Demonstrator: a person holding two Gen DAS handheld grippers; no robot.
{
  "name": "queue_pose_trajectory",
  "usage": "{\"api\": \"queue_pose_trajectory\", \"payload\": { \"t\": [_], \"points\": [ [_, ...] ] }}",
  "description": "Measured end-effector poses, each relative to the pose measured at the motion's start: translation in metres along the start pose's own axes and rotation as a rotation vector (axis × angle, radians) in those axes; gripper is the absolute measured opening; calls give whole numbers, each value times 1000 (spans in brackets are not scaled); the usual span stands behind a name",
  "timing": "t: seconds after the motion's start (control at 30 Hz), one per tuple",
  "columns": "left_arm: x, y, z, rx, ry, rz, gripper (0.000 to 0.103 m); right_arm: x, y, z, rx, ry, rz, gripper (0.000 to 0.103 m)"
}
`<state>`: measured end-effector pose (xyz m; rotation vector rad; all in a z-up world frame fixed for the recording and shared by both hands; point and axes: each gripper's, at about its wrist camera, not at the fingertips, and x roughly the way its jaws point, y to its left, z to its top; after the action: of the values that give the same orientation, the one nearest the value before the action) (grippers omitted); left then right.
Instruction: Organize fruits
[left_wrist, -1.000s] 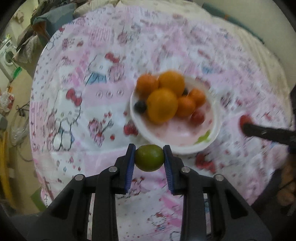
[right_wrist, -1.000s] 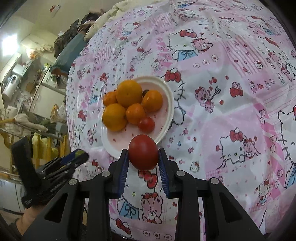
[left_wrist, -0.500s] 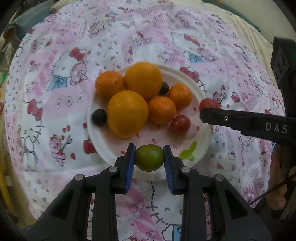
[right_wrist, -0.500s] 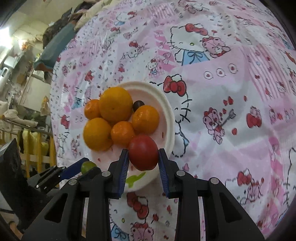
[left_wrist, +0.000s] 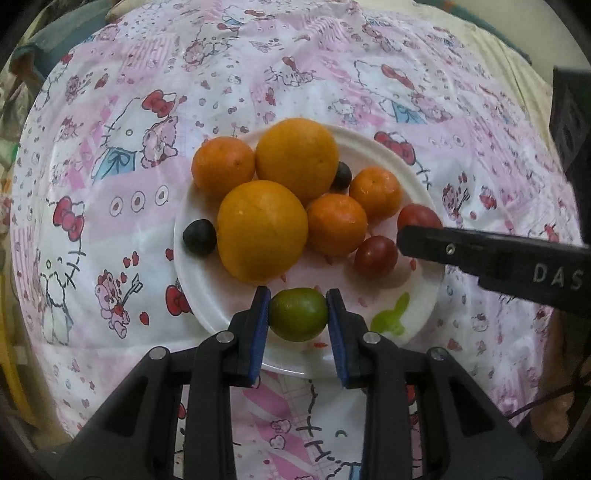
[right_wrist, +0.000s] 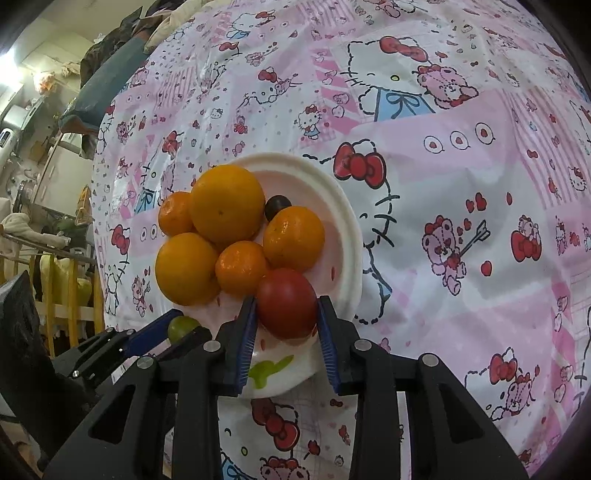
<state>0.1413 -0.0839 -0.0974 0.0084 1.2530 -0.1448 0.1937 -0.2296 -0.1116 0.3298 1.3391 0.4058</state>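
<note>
Five oranges (left_wrist: 261, 230) crowd the plate (left_wrist: 413, 173); left tool (left_wrist: 298, 320) grips a green lime (left_wrist: 298, 314), right tool (right_wrist: 285, 320) is opening around a red tomato (right_wrist: 286, 302).

- The plate (left_wrist: 207, 314) rests on the tablecloth (left_wrist: 110, 184) that covers the worktop.
- In the left wrist view, two oranges (left_wrist: 262, 230) sit at the plate's middle, one behind the other.
- A tangerine (left_wrist: 223, 166) lies at the far left; two more lie to the right of the oranges.
- One grape (left_wrist: 200, 236) lies left of the near orange, another (left_wrist: 342, 175) behind the right tangerines.
- A small tomato (left_wrist: 376, 256) lies near the right rim.
- The lime (left_wrist: 298, 314) sits between the left gripper (left_wrist: 298, 321) jaws, over the near rim.
- The large tomato (right_wrist: 286, 303) sits between the opening right gripper (right_wrist: 285, 332) jaws, over the right rim.
</note>
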Motion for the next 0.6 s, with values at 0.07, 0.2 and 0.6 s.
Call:
{"api": "queue_pose_trajectory", "payload": {
  "t": [0.07,0.2,0.6],
  "points": [
    [1,0,0,6,1,17,27,0,1,0,-5,0,-2,35],
    [0,4,1,-18,1,10,33,0,1,-1,6,-5,0,36],
    [-15,6,-1,-23,-42,25,68,-21,6,2,-21,-67,-15,55]
  ]
}}
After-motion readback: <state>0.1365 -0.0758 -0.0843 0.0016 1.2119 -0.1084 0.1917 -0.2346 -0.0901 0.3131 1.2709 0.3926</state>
